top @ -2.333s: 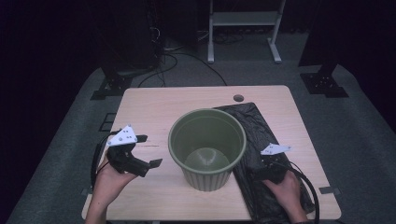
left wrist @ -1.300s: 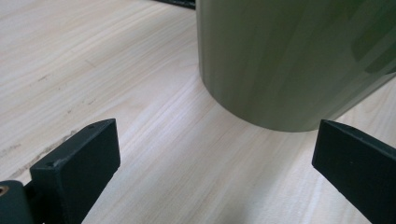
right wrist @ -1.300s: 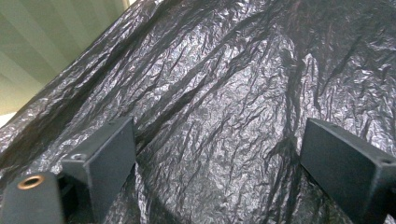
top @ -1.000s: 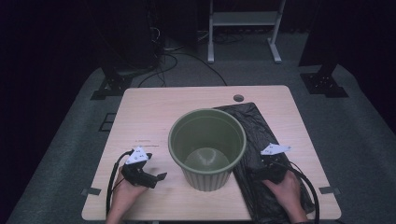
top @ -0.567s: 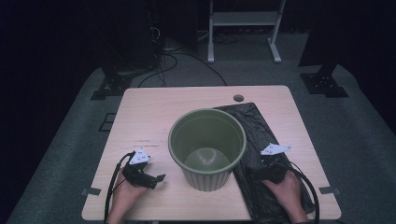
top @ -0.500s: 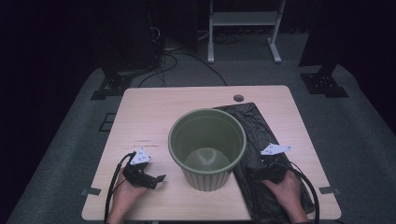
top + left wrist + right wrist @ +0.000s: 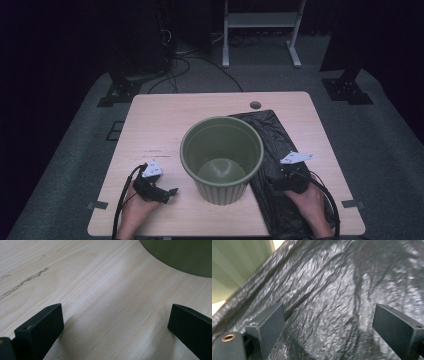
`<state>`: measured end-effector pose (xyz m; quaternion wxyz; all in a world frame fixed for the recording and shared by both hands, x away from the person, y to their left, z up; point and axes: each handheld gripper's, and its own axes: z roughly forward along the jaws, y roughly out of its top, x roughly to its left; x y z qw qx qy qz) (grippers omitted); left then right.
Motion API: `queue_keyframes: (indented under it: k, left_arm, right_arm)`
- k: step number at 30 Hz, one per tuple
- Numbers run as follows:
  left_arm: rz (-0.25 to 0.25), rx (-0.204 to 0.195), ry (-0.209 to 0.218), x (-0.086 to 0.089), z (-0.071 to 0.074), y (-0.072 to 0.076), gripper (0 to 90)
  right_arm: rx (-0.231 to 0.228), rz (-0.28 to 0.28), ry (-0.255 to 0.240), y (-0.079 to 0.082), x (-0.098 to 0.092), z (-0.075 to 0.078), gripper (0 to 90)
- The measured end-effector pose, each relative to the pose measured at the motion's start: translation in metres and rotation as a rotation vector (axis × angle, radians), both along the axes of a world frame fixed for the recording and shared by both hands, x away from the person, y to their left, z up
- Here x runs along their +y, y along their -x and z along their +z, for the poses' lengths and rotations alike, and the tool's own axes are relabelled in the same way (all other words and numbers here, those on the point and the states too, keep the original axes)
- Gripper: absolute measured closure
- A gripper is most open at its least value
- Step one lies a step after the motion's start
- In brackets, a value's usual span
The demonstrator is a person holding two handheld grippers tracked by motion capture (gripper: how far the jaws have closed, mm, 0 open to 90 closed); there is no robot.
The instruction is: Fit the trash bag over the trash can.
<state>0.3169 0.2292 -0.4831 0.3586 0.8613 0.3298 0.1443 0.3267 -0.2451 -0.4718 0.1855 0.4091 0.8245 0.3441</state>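
While the green plastic bin (image 7: 222,159) stands upright mid-desk between the two hands, its open mouth facing up, the black plastic bag (image 7: 277,150) lies flat just right of it, long axis running from near edge to far. Its left edge is tucked against the bin's base. Pale wooden desk (image 7: 160,125) on grey carpet (image 7: 385,145), dark room beyond; the left gripper (image 7: 161,189) rests on bare wood and the right gripper (image 7: 285,176) on the bag, both with jaws spread wide, holding nothing.

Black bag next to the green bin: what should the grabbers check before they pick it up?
1. Right gripper jaws open: ok.
2. Right gripper over the black bag: ok.
3. Bag already pinched: not ok, the jaws stand apart.
4. Left gripper open and holding nothing, above the table: ok.
5. Green bin upright with nothing in it: ok.
6. Which bag edge is the opening: cannot tell.
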Motion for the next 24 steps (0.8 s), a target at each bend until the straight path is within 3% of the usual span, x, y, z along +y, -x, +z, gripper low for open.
queue_keyframes:
  k: [4,9,13,24]
  left_arm:
    - [0.000,0.000,0.000,0.000,0.000,0.000,0.0]
    - [0.000,0.000,0.000,0.000,0.000,0.000,0.0]
    - [0.000,0.000,0.000,0.000,0.000,0.000,0.0]
    - [0.001,-0.001,0.000,0.000,0.000,0.000,0.0]
  right_arm:
    - [-0.003,-0.031,-0.032,-0.001,-0.012,0.012,9.0]
    - [0.007,-0.072,-0.016,0.001,-0.024,0.023,9.0]
    - [0.016,-0.082,-0.047,0.001,-0.036,0.028,9.0]
    - [0.061,-0.102,-0.088,-0.028,-0.059,0.033,8.9]
